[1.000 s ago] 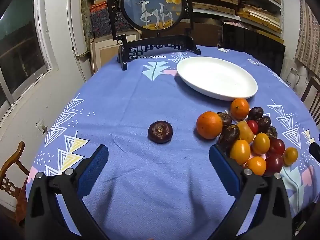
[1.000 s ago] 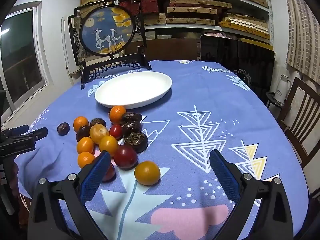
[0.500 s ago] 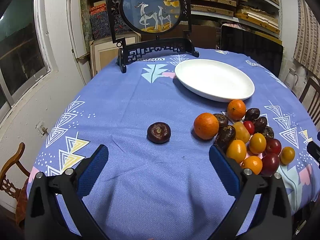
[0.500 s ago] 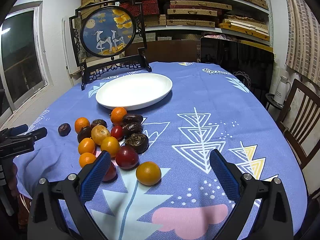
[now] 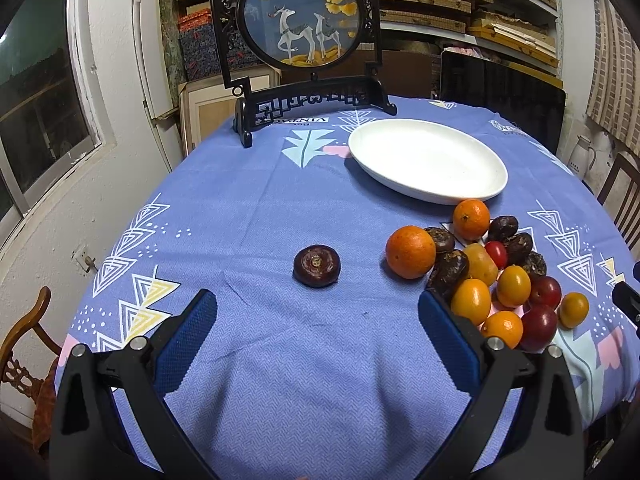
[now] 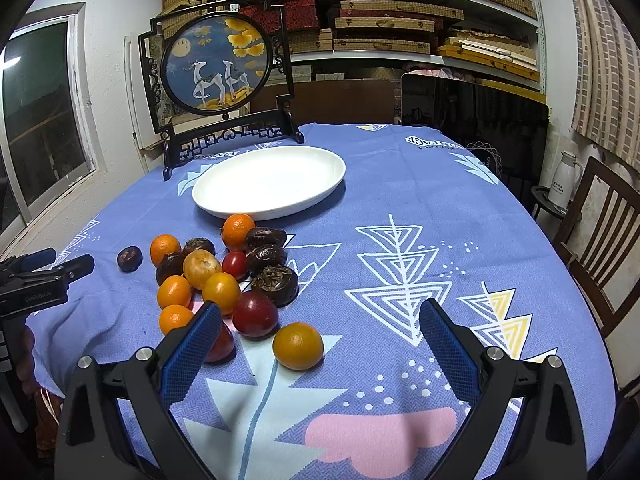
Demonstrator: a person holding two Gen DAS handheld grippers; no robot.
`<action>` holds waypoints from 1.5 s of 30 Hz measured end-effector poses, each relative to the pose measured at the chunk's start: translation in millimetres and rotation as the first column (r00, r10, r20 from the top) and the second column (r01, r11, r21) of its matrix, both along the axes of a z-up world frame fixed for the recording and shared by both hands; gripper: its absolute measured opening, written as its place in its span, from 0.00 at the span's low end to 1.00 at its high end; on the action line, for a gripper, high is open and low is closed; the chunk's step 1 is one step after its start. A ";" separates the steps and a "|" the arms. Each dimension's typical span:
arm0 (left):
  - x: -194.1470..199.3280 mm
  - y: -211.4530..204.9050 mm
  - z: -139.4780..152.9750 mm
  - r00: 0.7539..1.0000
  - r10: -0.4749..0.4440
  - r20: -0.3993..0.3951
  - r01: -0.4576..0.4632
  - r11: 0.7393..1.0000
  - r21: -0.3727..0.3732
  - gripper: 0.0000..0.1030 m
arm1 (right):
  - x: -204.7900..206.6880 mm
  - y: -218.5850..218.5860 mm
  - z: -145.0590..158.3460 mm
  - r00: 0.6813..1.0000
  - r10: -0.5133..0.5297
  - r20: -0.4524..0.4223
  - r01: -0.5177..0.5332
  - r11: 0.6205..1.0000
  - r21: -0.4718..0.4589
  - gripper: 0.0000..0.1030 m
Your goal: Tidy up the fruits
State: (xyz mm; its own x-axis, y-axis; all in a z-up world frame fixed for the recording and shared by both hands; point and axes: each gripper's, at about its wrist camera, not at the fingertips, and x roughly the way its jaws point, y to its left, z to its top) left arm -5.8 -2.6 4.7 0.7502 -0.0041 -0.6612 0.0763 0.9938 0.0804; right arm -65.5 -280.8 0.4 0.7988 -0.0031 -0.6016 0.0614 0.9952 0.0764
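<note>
A white oval plate [image 5: 428, 160] [image 6: 268, 184] lies empty on the blue tablecloth. In front of it is a pile of fruits [image 5: 492, 268] [image 6: 224, 272]: oranges, yellow and red small fruits, dark brown ones. One dark brown fruit [image 5: 317, 266] [image 6: 129, 258] lies apart, left of the pile. My left gripper [image 5: 318, 312] is open and empty, just short of that lone fruit. My right gripper [image 6: 320, 320] is open and empty; an orange fruit [image 6: 298, 346] lies between its fingers, near the left one.
A dark framed deer screen [image 5: 304, 36] [image 6: 218, 66] stands at the table's back. Wooden chairs [image 6: 600, 236] [image 5: 20, 344] stand beside the table. The left gripper's tip [image 6: 44, 276] shows at the left edge of the right wrist view.
Both views have shifted slightly: the table and fruits sit a little lower and closer in the frames. Both grippers stay open and nothing on the table has moved.
</note>
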 end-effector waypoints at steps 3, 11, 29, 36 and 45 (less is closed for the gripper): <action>-0.1 -0.2 -0.1 1.000 0.000 0.000 0.000 1.000 0.000 0.96 | -0.4 1.3 0.9 1.000 0.003 0.001 -0.003 1.000 -0.002 0.96; -0.9 -2.5 0.5 1.000 -0.005 0.000 0.005 1.000 0.005 0.96 | -1.2 2.9 2.6 1.000 0.005 0.003 -0.005 1.000 -0.002 0.96; -3.6 -2.7 0.2 1.000 -0.006 0.002 0.006 1.000 0.005 0.96 | -2.2 4.2 4.2 1.000 0.005 0.005 -0.005 1.000 -0.001 0.96; -3.4 -3.3 -0.1 1.000 -0.005 0.003 0.005 1.000 0.004 0.96 | -2.4 3.4 3.8 1.000 0.004 0.006 -0.004 1.000 -0.001 0.96; -3.0 -2.5 -0.7 1.000 -0.003 0.001 0.003 1.000 0.003 0.96 | -2.7 3.2 2.9 1.000 0.006 0.005 -0.006 1.000 0.001 0.96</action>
